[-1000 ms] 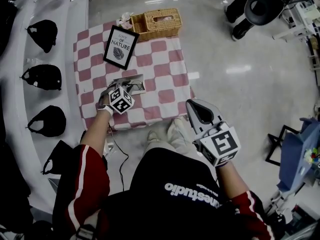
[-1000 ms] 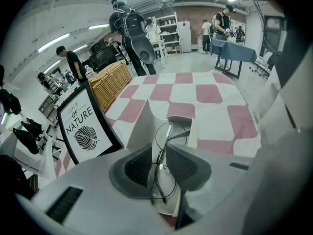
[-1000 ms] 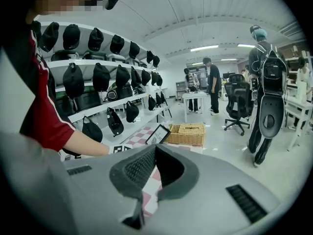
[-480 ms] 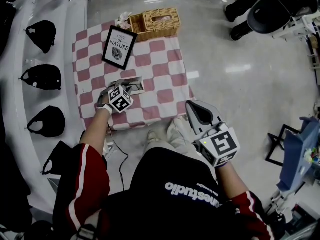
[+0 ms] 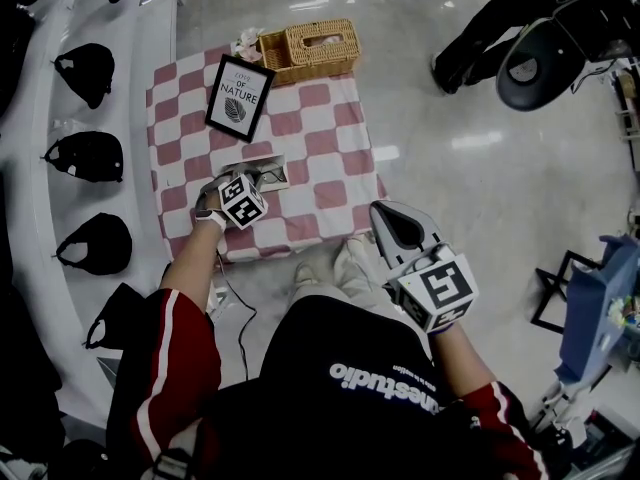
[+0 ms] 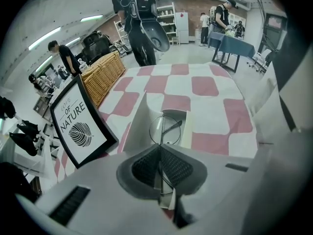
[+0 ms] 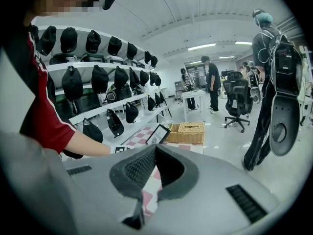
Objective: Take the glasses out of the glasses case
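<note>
An open white glasses case [image 5: 270,175] lies on the red-and-white checked cloth [image 5: 330,118] near its front edge. My left gripper [image 5: 254,181] reaches into it. In the left gripper view the jaws [image 6: 160,147] are shut on thin wire-framed glasses [image 6: 171,127]; one round lens stands just above the case [image 6: 142,121]. My right gripper [image 5: 390,218] hangs off the table's front right corner, over the person's lap. It is shut with nothing between its pads [image 7: 156,145].
A black-framed "Love of Nature" sign [image 5: 240,91] leans at the back left of the cloth, with a wicker tissue box [image 5: 310,46] behind it. White shelves with black caps [image 5: 90,153] run along the left. A person carrying an office chair [image 5: 540,38] stands at the upper right.
My left gripper stays at the case, hardly shifted. The right gripper has not moved. The person with the chair has walked leftward across the floor.
</note>
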`<action>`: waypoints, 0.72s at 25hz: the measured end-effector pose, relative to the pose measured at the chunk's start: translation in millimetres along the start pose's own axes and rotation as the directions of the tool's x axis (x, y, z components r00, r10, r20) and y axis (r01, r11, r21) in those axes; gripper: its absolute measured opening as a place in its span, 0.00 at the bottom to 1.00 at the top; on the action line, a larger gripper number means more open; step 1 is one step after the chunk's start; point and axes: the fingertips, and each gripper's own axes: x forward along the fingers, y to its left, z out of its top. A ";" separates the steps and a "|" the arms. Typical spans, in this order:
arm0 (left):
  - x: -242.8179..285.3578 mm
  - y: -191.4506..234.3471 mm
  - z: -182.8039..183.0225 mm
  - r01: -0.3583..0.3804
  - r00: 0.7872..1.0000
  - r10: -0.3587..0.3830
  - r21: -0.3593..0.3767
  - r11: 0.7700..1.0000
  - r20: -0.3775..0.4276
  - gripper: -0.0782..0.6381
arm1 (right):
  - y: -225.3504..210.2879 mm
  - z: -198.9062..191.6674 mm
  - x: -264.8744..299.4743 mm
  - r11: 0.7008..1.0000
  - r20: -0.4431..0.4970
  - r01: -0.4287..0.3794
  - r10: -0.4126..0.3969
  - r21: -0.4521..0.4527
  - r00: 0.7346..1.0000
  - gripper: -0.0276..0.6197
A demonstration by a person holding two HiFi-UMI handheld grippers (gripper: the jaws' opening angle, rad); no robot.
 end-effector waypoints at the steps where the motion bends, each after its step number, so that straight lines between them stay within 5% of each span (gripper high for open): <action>1: -0.7 -0.4 0.2 -0.003 1.000 0.003 0.004 1.000 0.001 0.13 | 0.6 1.7 -0.6 1.000 0.003 -0.001 0.001 -0.003 1.000 0.05; 18: -29.8 10.7 16.7 -0.119 0.990 0.118 0.009 0.993 0.076 0.12 | 15.9 5.8 -9.7 1.000 0.010 -0.024 0.024 -0.006 1.000 0.05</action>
